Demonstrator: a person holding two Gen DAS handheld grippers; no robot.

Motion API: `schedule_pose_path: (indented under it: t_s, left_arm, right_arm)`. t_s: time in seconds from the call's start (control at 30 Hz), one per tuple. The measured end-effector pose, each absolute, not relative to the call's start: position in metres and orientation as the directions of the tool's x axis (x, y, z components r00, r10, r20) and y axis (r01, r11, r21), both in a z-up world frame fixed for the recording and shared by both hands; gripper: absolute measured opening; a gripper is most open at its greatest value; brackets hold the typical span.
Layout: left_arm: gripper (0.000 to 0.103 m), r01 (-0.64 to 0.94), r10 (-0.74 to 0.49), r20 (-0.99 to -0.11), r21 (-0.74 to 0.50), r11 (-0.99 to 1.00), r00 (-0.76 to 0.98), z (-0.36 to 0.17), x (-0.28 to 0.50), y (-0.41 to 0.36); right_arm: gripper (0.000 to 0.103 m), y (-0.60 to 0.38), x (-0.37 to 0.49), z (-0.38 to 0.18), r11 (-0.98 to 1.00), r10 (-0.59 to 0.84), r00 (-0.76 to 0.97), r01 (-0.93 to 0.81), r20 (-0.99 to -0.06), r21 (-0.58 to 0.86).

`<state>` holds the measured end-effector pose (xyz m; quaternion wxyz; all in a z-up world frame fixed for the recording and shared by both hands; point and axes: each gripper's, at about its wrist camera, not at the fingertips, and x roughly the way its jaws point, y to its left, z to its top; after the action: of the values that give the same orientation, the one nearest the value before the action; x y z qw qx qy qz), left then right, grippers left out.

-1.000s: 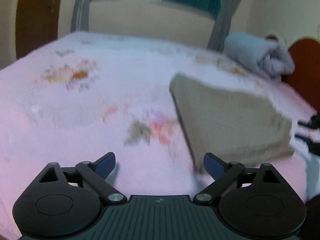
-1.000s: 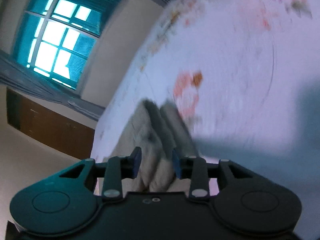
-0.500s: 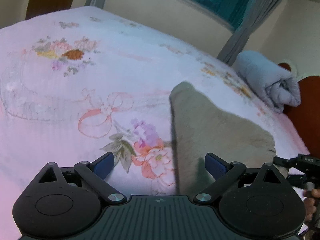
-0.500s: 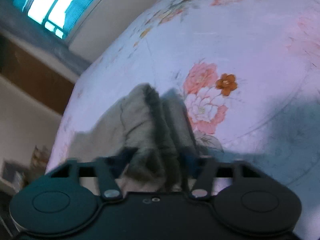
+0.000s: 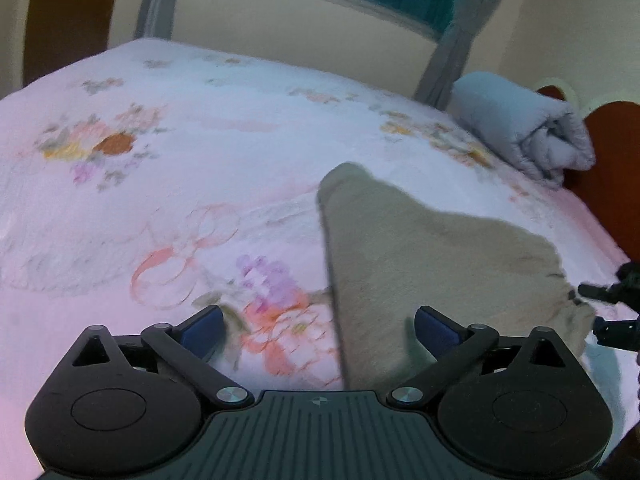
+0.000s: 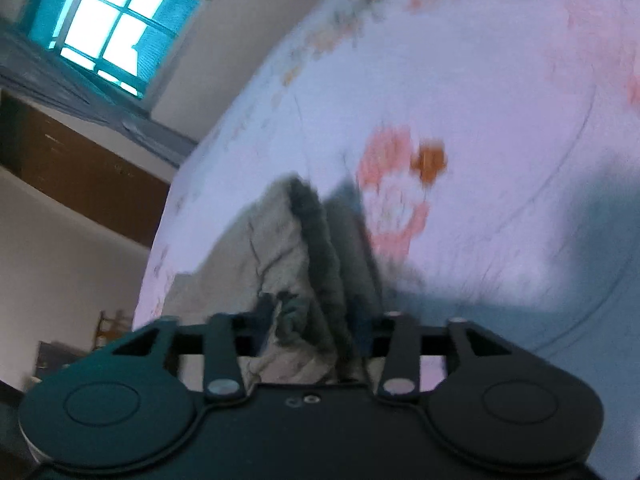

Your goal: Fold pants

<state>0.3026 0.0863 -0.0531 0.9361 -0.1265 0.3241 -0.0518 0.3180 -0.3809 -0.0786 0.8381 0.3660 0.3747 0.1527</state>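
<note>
Gripping a bunched edge of the pants [image 6: 304,264] near the bed's [image 5: 200,152] right edge, the right gripper [image 6: 310,330] should draw it taut and low, while the left gripper [image 5: 318,326], fingers spread and empty, pins the fold line.

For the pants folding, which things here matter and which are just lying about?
Belongs to the job:
- pants, beige, bunched in the right tongs
- left tongs, open, empty
- bed, the folding surface

Just lying about:
- rolled blanket
- curtains
- window
</note>
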Motion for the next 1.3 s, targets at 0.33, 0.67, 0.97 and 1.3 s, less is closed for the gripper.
schedule_pose_path:
  t_s: [0.33,0.67,0.97,1.3]
  left_arm:
    - [0.103,0.032,-0.328,-0.610,-0.443,0.896,0.721,-0.070,0.341,0.088]
    - [0.103,0.021,-0.553,-0.534,-0.707,0.707,0.639,-0.104,0.390,0.099]
    - [0.026,0.093,-0.683,-0.437,-0.801,0.592,0.585,-0.104,0.407,0.087]
    - [0.049,0.128,-0.554,-0.426,-0.700,0.703,0.715,-0.060,0.463,0.131]
  right_arm:
    - [0.080,-0.404,0.328,-0.106,0.582,0.607,0.655,0.018,-0.449,0.813]
    - [0.078,-0.381,0.360,-0.121,0.500,0.747,0.520,-0.032,-0.413,0.865]
    - [0.035,-0.354,0.374,-0.079,0.540,0.787,0.465,-0.203,-0.405,0.817]
    - [0.040,-0.310,0.466,-0.044,0.507,0.821,0.471,-0.337,-0.323,0.793]
